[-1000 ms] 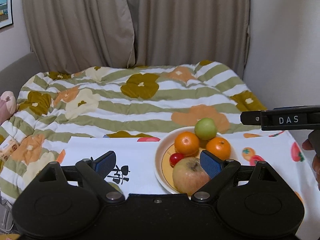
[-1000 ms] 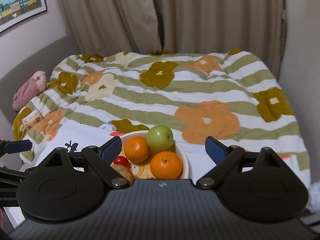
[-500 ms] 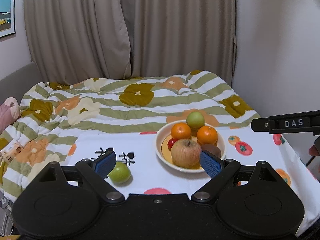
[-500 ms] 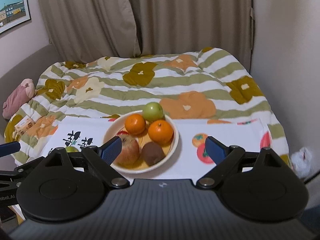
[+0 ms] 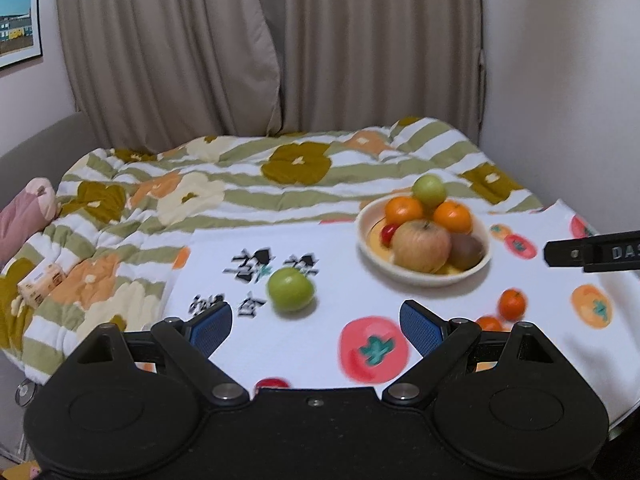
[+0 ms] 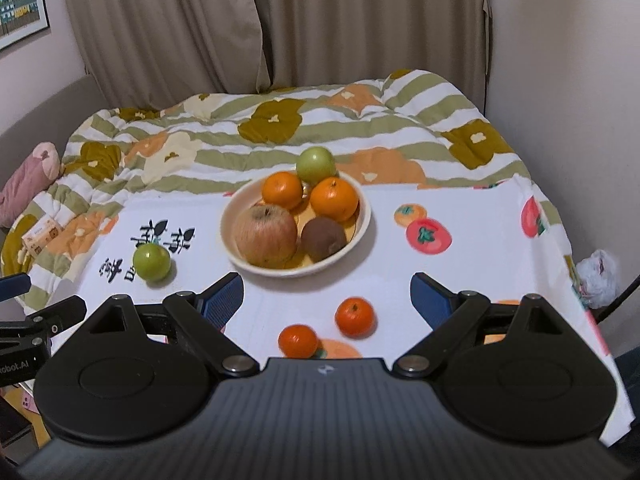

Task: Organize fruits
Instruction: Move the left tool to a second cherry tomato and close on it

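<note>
A cream bowl [image 6: 362, 220] on a white fruit-print cloth holds a large apple [image 6: 265, 234], two oranges [image 6: 334, 199], a green apple [image 6: 316, 165], a brown kiwi [image 6: 323, 238] and, in the left wrist view, a small red fruit [image 5: 388, 233]. A loose green apple [image 5: 291, 289] lies left of the bowl [image 5: 480, 264], just ahead of my open, empty left gripper [image 5: 316, 322]. Two small loose oranges [image 6: 355, 317] [image 6: 298, 340] lie in front of the bowl, between the fingers of my open, empty right gripper [image 6: 327, 294].
The cloth [image 6: 472, 264] covers a table in front of a bed with a flowered striped quilt [image 6: 260, 136]. A pink plush [image 6: 28, 180] and a small box [image 6: 40, 236] lie at the left. A wall is at the right; curtains hang behind.
Both grippers have pulled back and up from the bowl. The loose green apple and then the two small oranges have come into view on the cloth.
</note>
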`<state>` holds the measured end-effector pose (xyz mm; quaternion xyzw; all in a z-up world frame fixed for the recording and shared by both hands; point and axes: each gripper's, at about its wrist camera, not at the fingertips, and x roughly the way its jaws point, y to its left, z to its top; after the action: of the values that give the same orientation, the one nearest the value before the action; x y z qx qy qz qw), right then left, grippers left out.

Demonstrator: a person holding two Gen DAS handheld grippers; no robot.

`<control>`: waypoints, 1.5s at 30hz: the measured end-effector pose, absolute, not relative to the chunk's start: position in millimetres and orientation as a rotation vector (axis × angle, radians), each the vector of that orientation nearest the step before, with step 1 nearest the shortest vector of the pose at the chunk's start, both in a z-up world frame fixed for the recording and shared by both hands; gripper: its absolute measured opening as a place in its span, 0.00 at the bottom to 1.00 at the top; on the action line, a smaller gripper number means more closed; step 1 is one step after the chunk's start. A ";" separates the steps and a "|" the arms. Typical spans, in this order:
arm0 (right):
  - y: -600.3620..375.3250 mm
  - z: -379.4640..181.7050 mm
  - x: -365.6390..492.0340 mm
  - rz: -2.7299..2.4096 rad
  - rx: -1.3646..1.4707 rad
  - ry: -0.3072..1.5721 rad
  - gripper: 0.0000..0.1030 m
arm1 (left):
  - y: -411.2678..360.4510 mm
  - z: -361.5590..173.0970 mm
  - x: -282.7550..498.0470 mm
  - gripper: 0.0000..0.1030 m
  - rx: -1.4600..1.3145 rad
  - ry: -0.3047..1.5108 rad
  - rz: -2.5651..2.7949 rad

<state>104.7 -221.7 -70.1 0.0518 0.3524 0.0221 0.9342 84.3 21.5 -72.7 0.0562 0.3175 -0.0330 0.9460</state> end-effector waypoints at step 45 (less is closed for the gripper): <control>-164.4 -185.6 130.5 -0.033 0.032 0.824 0.77 | 78.2 -182.9 119.6 0.39 0.132 0.846 -0.140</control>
<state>130.5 -164.4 -185.6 0.0156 0.4004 -0.0160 0.9161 119.6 78.2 -182.9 0.0637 0.4098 -0.0677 0.9074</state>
